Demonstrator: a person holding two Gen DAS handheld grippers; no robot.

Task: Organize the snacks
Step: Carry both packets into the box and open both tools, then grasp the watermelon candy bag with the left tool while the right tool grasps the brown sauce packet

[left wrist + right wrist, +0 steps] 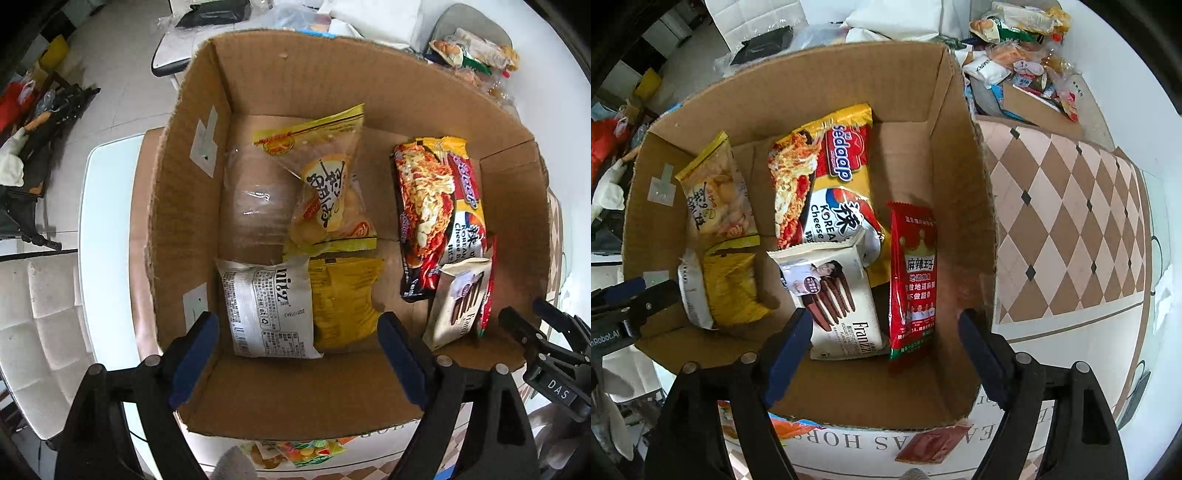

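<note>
Cardboard box (pixel 964 177) holds red packet (pixel 913 280) lengthwise beneath open right hand-held gripper (pixel 886 347).

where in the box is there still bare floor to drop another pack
Bare cardboard shows in the box along the far wall beyond the noodle pack, in the strip between the yellow chip bag and the noodles, and in the near right corner by the red strip pack. The near left, with the white pack, is crowded.

Left gripper (pixel 299 354) pointing straight down, jaws spread wide, nothing pinched between. Right gripper (pixel 884 349) likewise pointing down, jaws wide apart, empty. Side by side, close together.
</note>
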